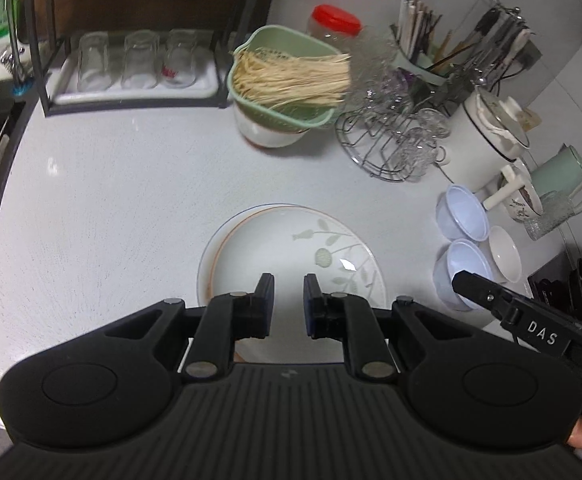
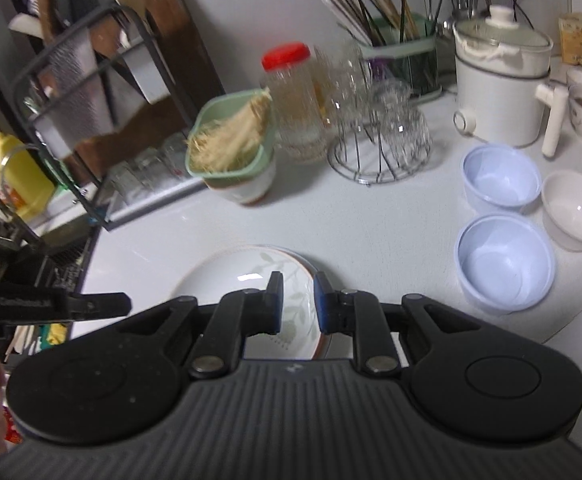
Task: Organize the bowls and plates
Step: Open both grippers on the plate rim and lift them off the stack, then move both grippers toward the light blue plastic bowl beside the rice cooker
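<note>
Left wrist view: my left gripper [image 1: 287, 300] hangs above the plates [image 1: 275, 240] stacked at lower centre, fingers nearly together, nothing between them. My right gripper [image 1: 467, 280] enters at lower right, near two blue bowls [image 1: 461, 216] and a white bowl [image 1: 505, 254]. Right wrist view: my right gripper [image 2: 298, 300], also clenched on nothing, sits over the same stack; the bowls lie at right. Counter [image 1: 111, 208] white; rack [image 1: 131, 92] with glasses upper left, green basket [image 1: 283, 80] of noodles upper centre.

white counter [image 1: 111, 208]: stacked plates [image 1: 275, 236], two blue bowls [image 2: 503, 256], white bowl [image 2: 575, 208].
</note>
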